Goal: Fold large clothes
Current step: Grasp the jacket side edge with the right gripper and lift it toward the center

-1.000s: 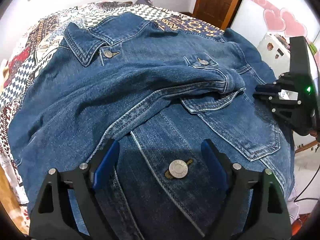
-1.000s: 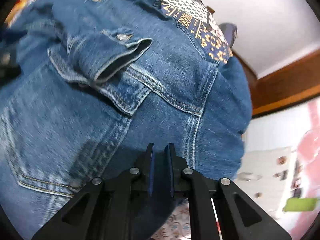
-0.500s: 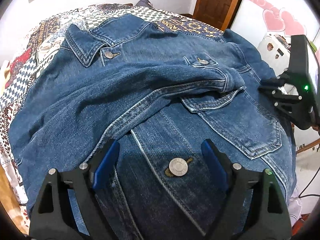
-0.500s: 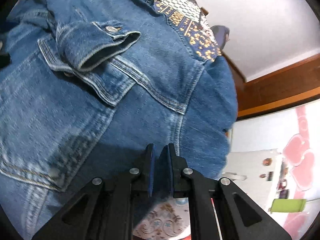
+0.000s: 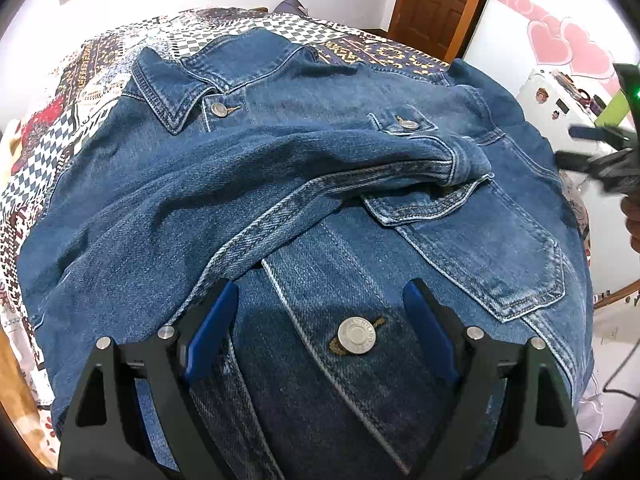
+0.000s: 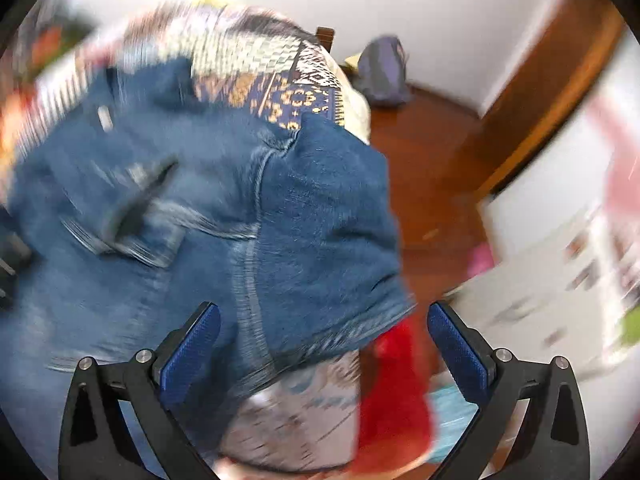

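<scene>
1. Denim, thick and dark blue: the jacket [image 5: 304, 208] lies front-up across the patterned bedspread [image 5: 80, 92], collar [image 5: 176, 88] at the far end, one sleeve [image 5: 280, 160] already folded across the chest so its cuff [image 5: 460, 160] rests on the pocket flap.

2. Left tongs [image 5: 316, 312] hang spread wide just above the hem, straddling the front button [image 5: 357, 335]; nothing pinched, pads clear of the cloth.

3. Right tongs [image 6: 324, 340] have just been opening and now gape fully, released. The jacket's near edge [image 6: 320, 220] droops between the pads, but neither pad presses on it. This view is badly smeared, so fine detail is lost.

4. Handling call: this cloth looks heavy and fairly stiff. It should hold a crease and won't slither, but a one-point pinch will likely drag the whole body along.

5. Best holds, I'd judge: doubled seams, meaning hem band, shoulder seam, cuff. They are thick and grippy, and the metal buttons are worth avoiding.

6. Beside the cuff, the far shoulder still bulges off the bed edge; that side looks like the next one to fold in.
</scene>
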Available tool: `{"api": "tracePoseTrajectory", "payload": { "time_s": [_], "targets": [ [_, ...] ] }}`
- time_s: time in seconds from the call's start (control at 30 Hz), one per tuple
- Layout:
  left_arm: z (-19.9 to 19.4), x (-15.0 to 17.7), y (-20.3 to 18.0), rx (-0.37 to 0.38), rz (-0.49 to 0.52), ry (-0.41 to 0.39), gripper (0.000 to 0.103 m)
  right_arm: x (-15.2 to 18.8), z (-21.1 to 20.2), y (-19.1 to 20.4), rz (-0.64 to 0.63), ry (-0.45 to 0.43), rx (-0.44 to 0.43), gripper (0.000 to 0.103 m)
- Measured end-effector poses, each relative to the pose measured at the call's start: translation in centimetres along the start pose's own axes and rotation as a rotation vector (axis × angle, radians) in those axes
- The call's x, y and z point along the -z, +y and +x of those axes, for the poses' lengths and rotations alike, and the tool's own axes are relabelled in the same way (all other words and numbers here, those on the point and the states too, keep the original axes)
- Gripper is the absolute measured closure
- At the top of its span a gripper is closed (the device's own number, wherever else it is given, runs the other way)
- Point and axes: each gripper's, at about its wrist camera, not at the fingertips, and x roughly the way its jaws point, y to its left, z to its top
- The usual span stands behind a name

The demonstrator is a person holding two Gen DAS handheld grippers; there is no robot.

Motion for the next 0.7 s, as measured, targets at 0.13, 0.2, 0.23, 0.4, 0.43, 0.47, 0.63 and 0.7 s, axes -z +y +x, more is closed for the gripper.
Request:
{"api": "tracePoseTrajectory", "payload": {
  "time_s": [0.13, 0.2, 0.23, 0.4, 0.43, 0.47, 0.63, 0.7],
  "targets": [
    [0.1, -0.1, -0.1, -0.003, -0.005, 0.005, 0.016, 2.2, 0.0, -5.4, 0.387, 0.056, -0.333, 0.0],
    [0.1, -0.3, -0.1, -0.005, -0.008, 0.011, 0.016, 3.5, 0.7, -7.1, 0.526, 0.083, -0.445, 0.001],
    [0.0, -0.3, -0.1, -0.007, -0.009, 0.017, 0.016, 4.0, 1.2, -7.6, 0.565, 0.087, -0.471, 0.001],
    [-1.1, -1.1, 0.2, -0.02, -0.016, 0.027, 0.017, 3.7, 4.0, -7.4, 0.605, 0.12, -0.49, 0.001],
    [-1.4, -1.3, 0.2, -0.027, -0.014, 0.02, 0.017, 3.5, 4.6, -7.5, 0.608, 0.113, -0.485, 0.001],
    [-1.8, -1.7, 0.3, -0.035, -0.011, 0.009, 0.017, 3.0, 5.3, -7.4, 0.608, 0.101, -0.485, 0.002],
    [-3.7, -3.6, 0.9, -0.072, -0.013, -0.046, 0.017, 1.5, 7.9, -8.7, 0.685, 0.047, -0.528, 0.009],
    [-4.2, -4.4, 0.9, -0.076, -0.015, -0.069, 0.017, 1.0, 9.0, -9.3, 0.731, 0.031, -0.534, 0.017]
  ]
}}
